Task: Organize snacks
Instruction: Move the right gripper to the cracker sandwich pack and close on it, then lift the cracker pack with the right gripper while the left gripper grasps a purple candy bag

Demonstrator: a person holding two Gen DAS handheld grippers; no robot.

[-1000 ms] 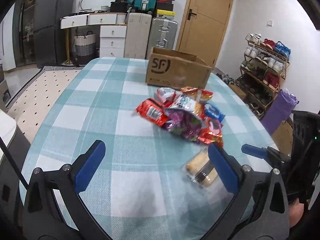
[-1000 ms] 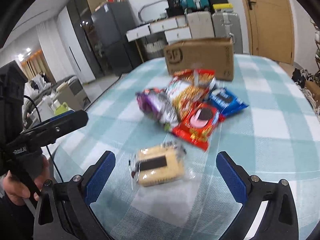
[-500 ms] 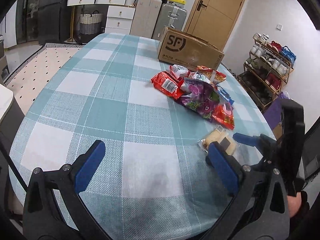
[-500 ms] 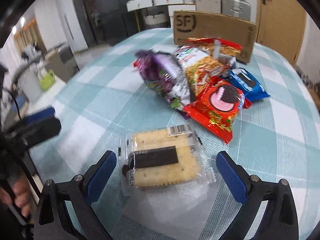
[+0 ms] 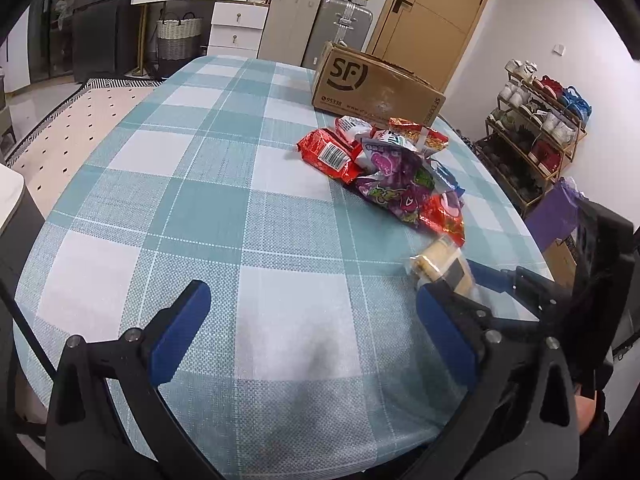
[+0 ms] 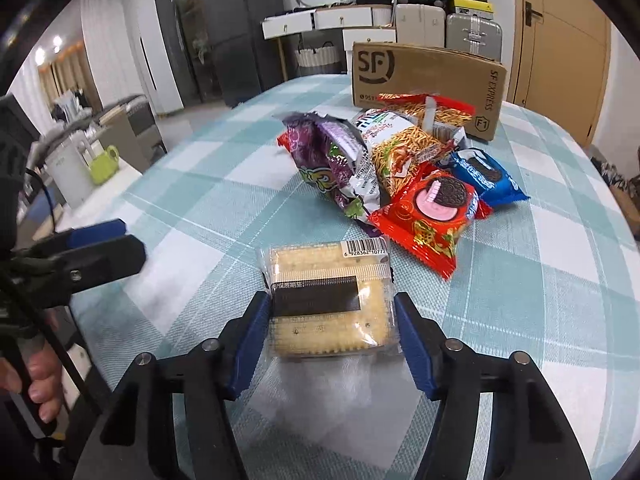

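The clear-wrapped cracker pack (image 6: 328,300) lies on the table (image 5: 208,208) near its front edge, between the closing jaws of the right hand-held gripper (image 6: 330,336), whose blue pads sit at its sides. The left hand-held gripper (image 5: 312,340) gapes wide over bare teal-checked cloth. Beyond are the snack pile (image 6: 400,176), a cardboard box (image 6: 428,80), suitcases (image 5: 316,28), a wooden door (image 5: 436,20) and a shoe rack (image 5: 532,132).

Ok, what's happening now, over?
Right gripper closing, fingers around cracker pack. Left gripper open, empty. Snack pile beyond, nothing blocking.
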